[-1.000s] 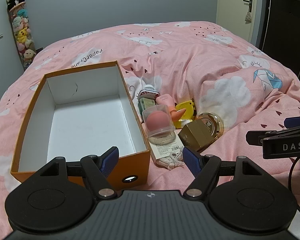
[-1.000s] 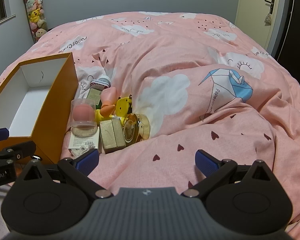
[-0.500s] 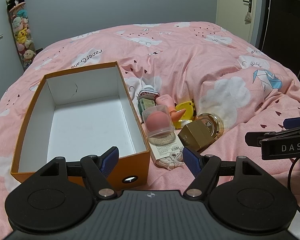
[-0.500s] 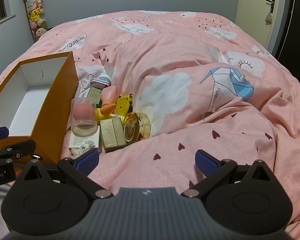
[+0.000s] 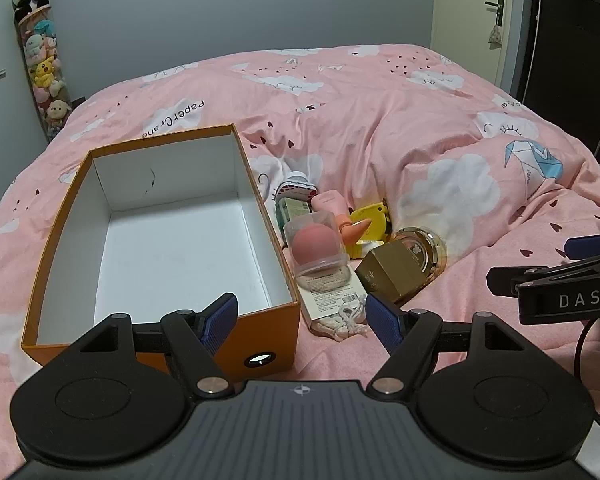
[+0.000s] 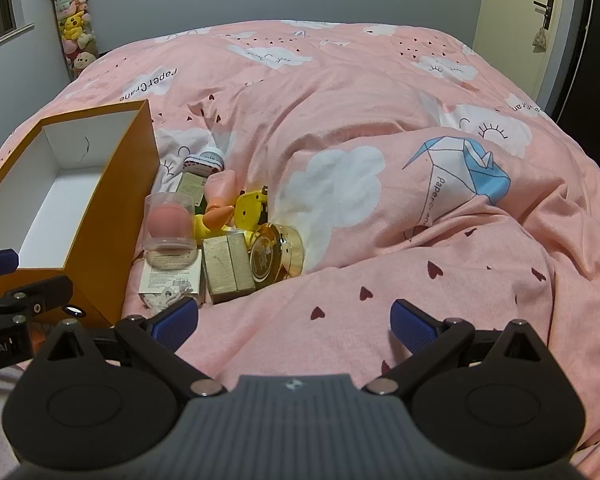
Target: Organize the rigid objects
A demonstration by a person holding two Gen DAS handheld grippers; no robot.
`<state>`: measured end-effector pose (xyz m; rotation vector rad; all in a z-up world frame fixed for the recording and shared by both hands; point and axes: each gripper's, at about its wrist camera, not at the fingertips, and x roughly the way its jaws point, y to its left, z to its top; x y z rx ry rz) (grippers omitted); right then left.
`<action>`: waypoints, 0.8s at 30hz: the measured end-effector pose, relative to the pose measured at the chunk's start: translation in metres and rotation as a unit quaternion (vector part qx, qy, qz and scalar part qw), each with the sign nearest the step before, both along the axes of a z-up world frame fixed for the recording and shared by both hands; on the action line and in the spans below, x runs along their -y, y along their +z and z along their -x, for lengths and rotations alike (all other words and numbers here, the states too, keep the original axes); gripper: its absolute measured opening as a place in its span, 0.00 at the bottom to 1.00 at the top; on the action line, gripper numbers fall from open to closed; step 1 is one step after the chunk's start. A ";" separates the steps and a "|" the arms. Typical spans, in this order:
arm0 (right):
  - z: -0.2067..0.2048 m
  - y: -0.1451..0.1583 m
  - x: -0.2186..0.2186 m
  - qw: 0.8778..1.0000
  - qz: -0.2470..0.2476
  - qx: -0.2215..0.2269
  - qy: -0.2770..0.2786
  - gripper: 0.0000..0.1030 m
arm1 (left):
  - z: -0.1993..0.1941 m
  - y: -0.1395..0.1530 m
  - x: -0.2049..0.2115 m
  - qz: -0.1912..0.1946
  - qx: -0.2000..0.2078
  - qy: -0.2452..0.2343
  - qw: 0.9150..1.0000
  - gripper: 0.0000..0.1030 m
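From the left wrist camera, your left hand-held gripper [image 5: 301, 317] is spread wide and holds nothing, hovering over the near corner of the orange box [image 5: 256, 340], which stands bare inside on the bed [image 5: 380, 120]. Just right of the box lies the heap to sort. The clear case with the pink sponge [image 5: 316, 246] looks light and slick, and thin-walled, so take it across its straight sides and squeeze gently. The gold box [image 5: 394, 276] looks like stiff card with flat faces: an easy hold across two opposite sides. The gold round case [image 5: 428, 244] leaning behind it is probably heavier and smooth; take it by its rim. The card with the string [image 5: 332, 300] lies flat and will be awkward to lift off soft bedding.

From the right wrist camera, your right hand-held gripper [image 6: 294, 322] is also released and empty, over bare quilt, with the heap ahead to its left. The yellow toy [image 6: 252, 210] and pink bottle [image 6: 220, 186] sit tangled deeper in, touching each other; they seem hard and light, best left until the front things are out.
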<state>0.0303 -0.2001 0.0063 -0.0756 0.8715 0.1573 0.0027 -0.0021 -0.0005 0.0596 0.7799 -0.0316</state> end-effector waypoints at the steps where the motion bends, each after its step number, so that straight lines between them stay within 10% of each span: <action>1: 0.000 0.000 0.000 1.000 0.000 0.000 0.000 0.97 | 0.000 0.000 0.000 -0.001 0.000 0.000 1.000 0.83; 24: -0.001 0.000 0.001 1.000 -0.002 -0.003 0.001 0.97 | 0.001 0.004 0.001 -0.001 -0.001 -0.001 1.000 0.83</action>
